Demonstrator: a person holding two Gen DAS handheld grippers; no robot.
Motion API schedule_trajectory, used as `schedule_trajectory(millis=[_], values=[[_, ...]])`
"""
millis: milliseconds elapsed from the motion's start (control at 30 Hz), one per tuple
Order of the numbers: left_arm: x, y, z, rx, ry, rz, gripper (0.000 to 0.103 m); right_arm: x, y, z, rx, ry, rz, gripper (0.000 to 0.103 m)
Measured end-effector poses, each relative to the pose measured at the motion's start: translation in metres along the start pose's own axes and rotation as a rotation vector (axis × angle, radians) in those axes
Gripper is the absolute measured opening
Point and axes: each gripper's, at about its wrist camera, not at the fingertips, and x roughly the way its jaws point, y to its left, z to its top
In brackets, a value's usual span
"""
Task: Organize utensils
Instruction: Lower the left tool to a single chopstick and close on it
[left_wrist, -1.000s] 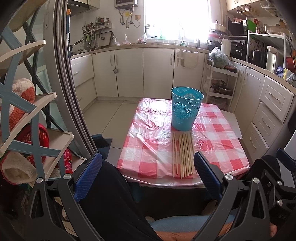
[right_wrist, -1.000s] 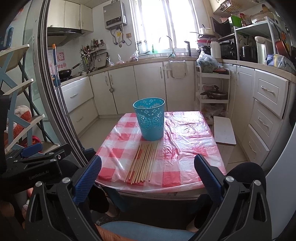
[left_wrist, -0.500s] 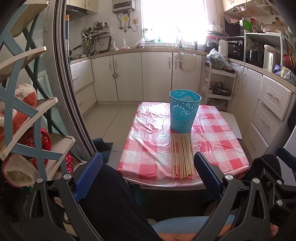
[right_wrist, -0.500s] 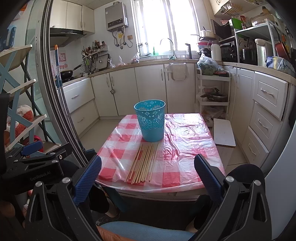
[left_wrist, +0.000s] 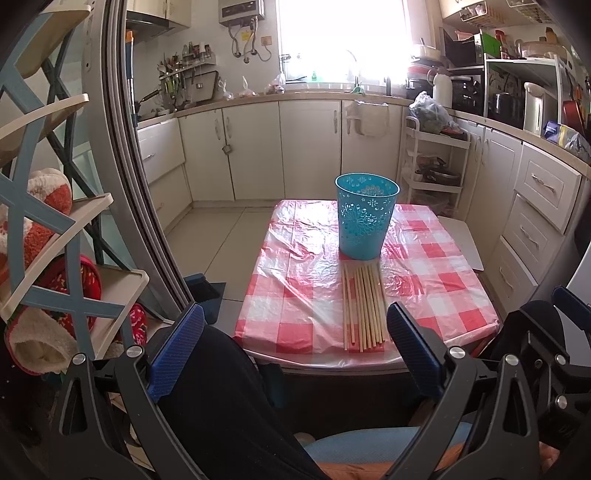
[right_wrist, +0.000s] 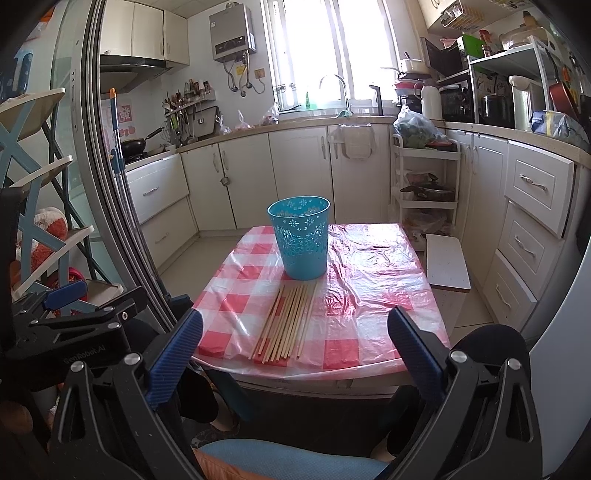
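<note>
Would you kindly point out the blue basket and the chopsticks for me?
blue basket (left_wrist: 364, 225), left wrist view, front wall.
chopsticks (right_wrist: 286, 323), right wrist view, middle of the row.

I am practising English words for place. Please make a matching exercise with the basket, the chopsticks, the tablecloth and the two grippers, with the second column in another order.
Things:
1. blue basket
2. wooden chopsticks
3. checked tablecloth
4. left gripper and right gripper

Descriptions:
A. open, holding nothing, short of the table
B. lying flat in a row, near the front edge
C. standing upright behind the row
D. spread over the tabletop

Pairs: 1-C, 2-B, 3-D, 4-A
</note>
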Motion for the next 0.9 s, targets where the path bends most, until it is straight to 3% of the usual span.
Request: schedule_trajectory(millis=[200, 400, 667, 900], values=[[0.024, 0.007, 0.001, -0.017, 0.048, -0.021, 0.095, 0.019, -0.008, 0.007, -0.056, 0.016, -0.047, 0.096], [0.070, 0.014, 0.006, -0.042, 0.122, -0.020, 0.095, 0.092, -0.024, 0.015, -0.071, 0.102, -0.065, 0.095], [0.139, 0.015, 0.014, -0.073, 0.208, -0.032, 0.095, 0.219, -0.040, -0.003, -0.074, 0.319, -0.056, 0.049], [0.206, 0.004, 0.019, -0.081, 0.301, -0.055, 0.095, 0.294, -0.047, -0.007, -0.047, 0.425, -0.066, 0.031]])
